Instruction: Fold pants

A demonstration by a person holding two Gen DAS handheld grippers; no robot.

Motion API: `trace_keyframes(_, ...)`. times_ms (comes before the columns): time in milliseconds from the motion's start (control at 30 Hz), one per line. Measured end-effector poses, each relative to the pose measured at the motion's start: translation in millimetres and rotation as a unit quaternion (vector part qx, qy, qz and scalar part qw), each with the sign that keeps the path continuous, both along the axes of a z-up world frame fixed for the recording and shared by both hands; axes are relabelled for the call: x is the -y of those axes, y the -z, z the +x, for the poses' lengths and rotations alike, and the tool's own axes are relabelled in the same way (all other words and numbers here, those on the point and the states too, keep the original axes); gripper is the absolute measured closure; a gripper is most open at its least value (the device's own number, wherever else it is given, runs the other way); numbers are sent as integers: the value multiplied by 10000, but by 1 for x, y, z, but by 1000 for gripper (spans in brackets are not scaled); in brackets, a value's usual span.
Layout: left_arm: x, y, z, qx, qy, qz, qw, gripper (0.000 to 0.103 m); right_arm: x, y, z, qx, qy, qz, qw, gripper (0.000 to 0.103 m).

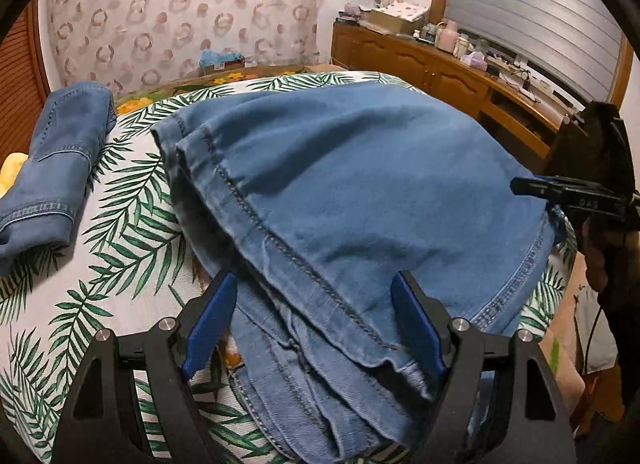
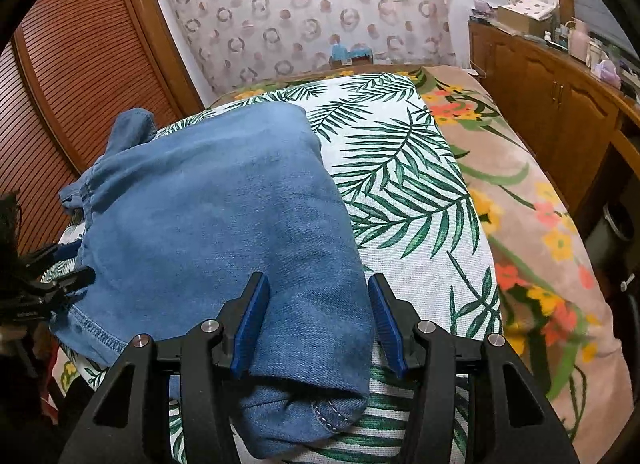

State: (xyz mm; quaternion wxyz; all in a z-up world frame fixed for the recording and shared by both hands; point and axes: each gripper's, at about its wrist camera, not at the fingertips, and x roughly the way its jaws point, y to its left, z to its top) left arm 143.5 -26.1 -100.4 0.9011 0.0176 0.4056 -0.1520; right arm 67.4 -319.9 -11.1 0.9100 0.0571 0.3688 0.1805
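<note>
Blue denim pants (image 1: 360, 184) lie folded in a thick stack on a leaf-print cloth (image 1: 132, 200) on a bed. My left gripper (image 1: 315, 278) hangs open low over the stack's near seamed edge, with denim under and between its blue pads (image 1: 416, 316) and no squeeze on it. In the right wrist view the same pants (image 2: 224, 216) show their folded right edge. My right gripper (image 2: 318, 280) is open astride that near corner, one pad over denim, the other over the leaf-print cloth (image 2: 416, 192). Each gripper shows in the other's view: right gripper (image 1: 560, 192), left gripper (image 2: 52, 284).
A second folded denim garment (image 1: 56, 168) lies at the cloth's left. A floral blanket (image 2: 532, 232) covers the bed's right side. A wooden cabinet (image 1: 440, 64) with clutter runs along the right wall. A louvred wooden door (image 2: 80, 64) stands at the left.
</note>
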Motion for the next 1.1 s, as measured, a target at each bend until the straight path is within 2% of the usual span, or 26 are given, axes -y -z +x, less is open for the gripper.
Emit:
trace_keyframes(100, -3, 1, 0, -14, -38, -62, 10000, 22, 0, 1, -1, -28, 4, 75, 10000, 51)
trace_keyframes(133, -4, 1, 0, -14, -52, -82, 10000, 22, -1, 1, -2, -52, -40, 123, 9999, 61)
trace_keyframes(267, -10, 1, -2, -47, -102, -134, 9998, 22, -7, -3, -6, -23, -215, 209, 9995, 79)
trace_keyframes(300, -12, 1, -3, -67, -118, -154, 9998, 22, -6, -7, -7, 16, -273, 379, 9989, 85)
trace_keyframes(333, -14, 1, -4, -76, -130, -157, 9998, 22, -6, -12, -9, 76, -327, 532, 9980, 87)
trace_keyframes(533, -33, -17, -12, 13, -319, -105, 9994, 22, -25, -62, -22, 712, -572, 736, 9931, 88)
trace_keyframes(733, -64, -41, -28, 270, -533, -161, 9981, 22, -85, -104, -31, 1210, -1227, 494, 9838, 89)
trace_keyframes(833, -82, -51, -37, 390, -666, -194, 9968, 22, -119, -109, -41, 1326, -1579, 354, 9779, 89)
trace_keyframes(1100, -123, -61, -52, 500, -1086, -248, 9925, 22, -191, -102, -59, 1255, -2504, 328, 9594, 90)
